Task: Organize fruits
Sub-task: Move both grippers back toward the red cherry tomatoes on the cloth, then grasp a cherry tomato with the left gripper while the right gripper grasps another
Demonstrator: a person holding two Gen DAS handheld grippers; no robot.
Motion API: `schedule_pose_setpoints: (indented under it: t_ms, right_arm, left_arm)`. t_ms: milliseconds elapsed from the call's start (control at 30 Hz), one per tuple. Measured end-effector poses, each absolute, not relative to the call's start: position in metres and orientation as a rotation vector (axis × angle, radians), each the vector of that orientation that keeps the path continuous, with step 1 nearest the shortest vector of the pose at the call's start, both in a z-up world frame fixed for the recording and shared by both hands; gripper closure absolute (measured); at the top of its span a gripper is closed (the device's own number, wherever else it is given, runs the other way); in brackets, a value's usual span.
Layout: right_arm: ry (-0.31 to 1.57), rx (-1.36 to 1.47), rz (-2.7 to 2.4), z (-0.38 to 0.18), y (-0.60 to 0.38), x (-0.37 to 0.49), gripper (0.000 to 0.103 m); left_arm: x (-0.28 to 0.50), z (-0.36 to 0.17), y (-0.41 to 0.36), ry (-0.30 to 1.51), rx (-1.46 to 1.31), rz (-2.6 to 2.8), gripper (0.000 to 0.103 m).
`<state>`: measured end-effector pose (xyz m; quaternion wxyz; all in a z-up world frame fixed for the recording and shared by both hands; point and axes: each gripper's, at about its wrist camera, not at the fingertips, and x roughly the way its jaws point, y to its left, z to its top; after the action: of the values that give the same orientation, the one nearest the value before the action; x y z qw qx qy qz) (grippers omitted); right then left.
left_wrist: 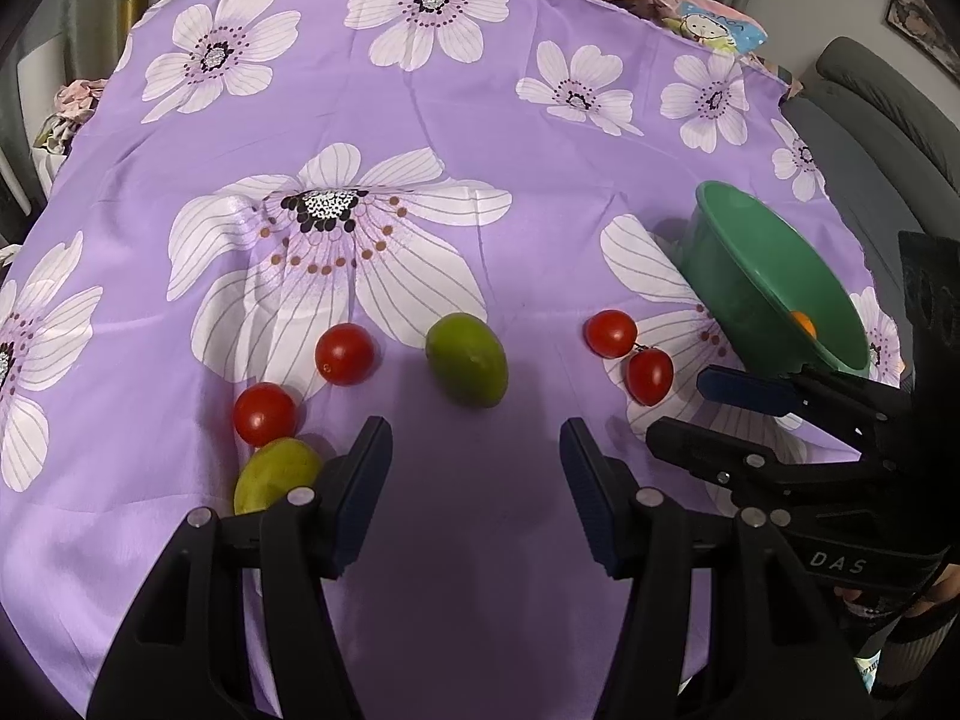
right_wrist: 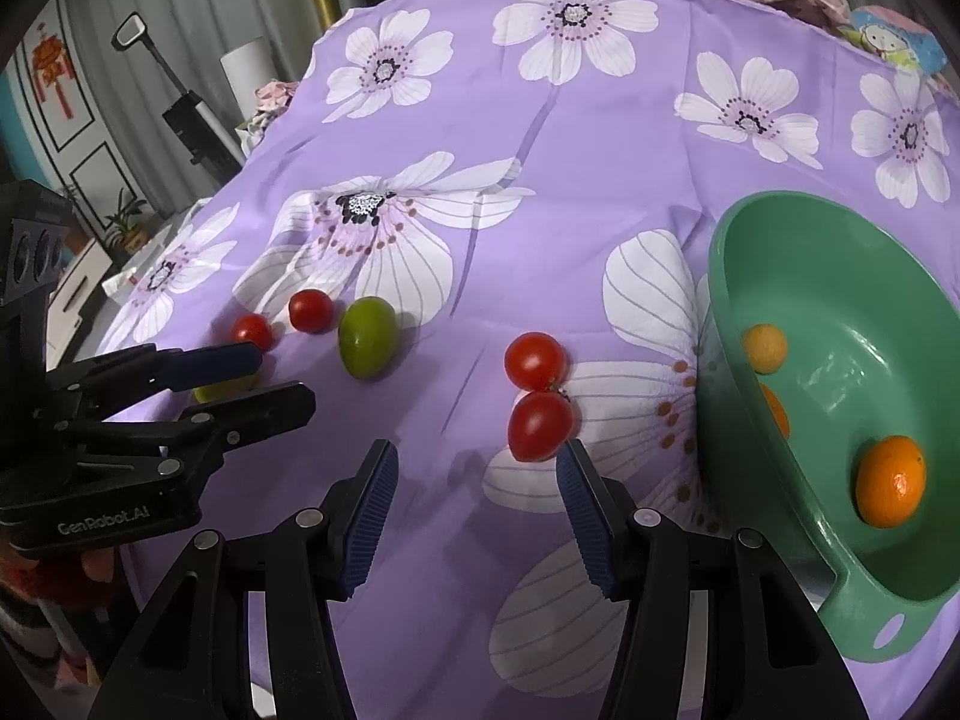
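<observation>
left gripper: black plastic frame, silver screws, ribbed dark-blue pads on its fingers, white "GenRobot.AI" lettering on the body | right gripper: same black build, silver screws, blue-padded fingers, "DAS" lettering on its body

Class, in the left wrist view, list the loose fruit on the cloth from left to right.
Red tomato → second tomato → green fruit → third tomato → fourth tomato.
</observation>
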<state>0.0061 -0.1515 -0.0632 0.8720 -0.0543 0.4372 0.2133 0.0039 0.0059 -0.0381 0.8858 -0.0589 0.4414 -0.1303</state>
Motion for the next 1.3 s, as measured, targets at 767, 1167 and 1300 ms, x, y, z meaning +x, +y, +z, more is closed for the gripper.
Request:
schedule_pose_setpoints:
  t_ms: [767, 1167, 1300]
  right_arm:
    - [0.939, -0.111, 0.393, -0.073, -0.149, 0.028, 0.051]
    - [0.965, -0.113, 0.369, -0.082, -0.152, 0.042, 0.069]
    - [0.957, -0.120, 0.378, -0.081, -0.153, 0.043, 0.072]
  left_arm:
    - [0.015, -0.041, 0.010, 0.950, -0.212, -0.372, 0.048]
    - [0.031, -0.037, -0.002, 0.950, -0.224, -0.440, 0.049]
    - [0.039, -0.038, -0.011, 0.960, -0.225, -0.465, 0.049]
